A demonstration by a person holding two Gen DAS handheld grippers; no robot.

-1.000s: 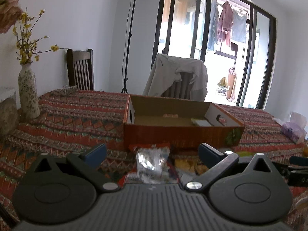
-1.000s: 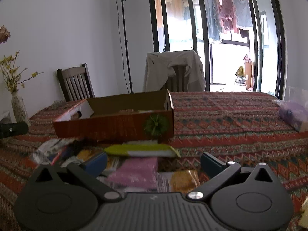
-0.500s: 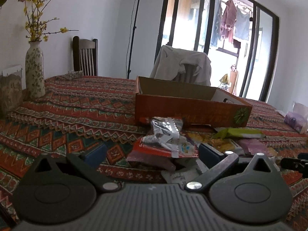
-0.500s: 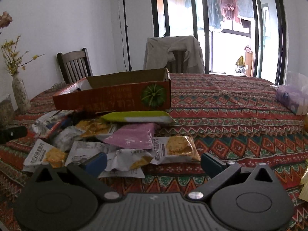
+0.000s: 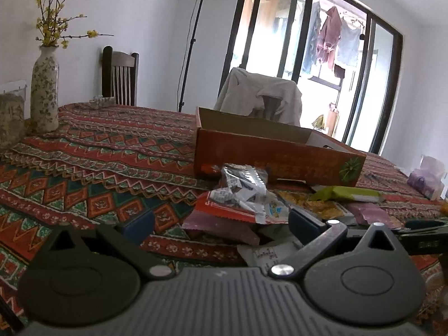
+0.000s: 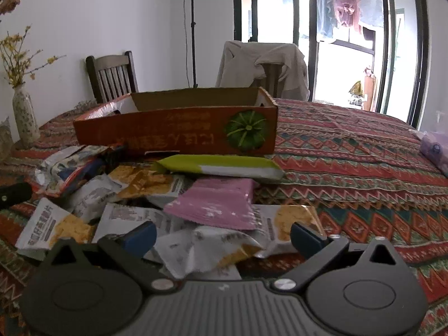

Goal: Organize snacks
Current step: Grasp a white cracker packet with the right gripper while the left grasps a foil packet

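One orange cardboard box (image 6: pixel 179 137) stands on the patterned tablecloth (image 6: pixel 350 154), its top open; from these low angles only its inner walls show, so what lies inside cannot be told. The snacks sit heaped on the cloth just in front of the box, none held. In the right wrist view one long green packet (image 6: pixel 221 165) lies nearest the box front, one pink packet (image 6: pixel 218 204) rests just below it on top of the pile, and at least four white packets with yellow crackers printed on them spread around, one at the far left (image 6: pixel 47 226). A silver-and-red wrapper cluster (image 5: pixel 243 193) lies at the pile's left end. The left gripper (image 5: pixel 221 224) is spread wide with nothing between its fingers, low before the pile. The right gripper (image 6: pixel 222 235) is likewise spread and empty, its blue fingertips (image 6: pixel 140 235) over the nearest white packets. One flowered vase (image 5: pixel 44 95) stands on the table's far left.
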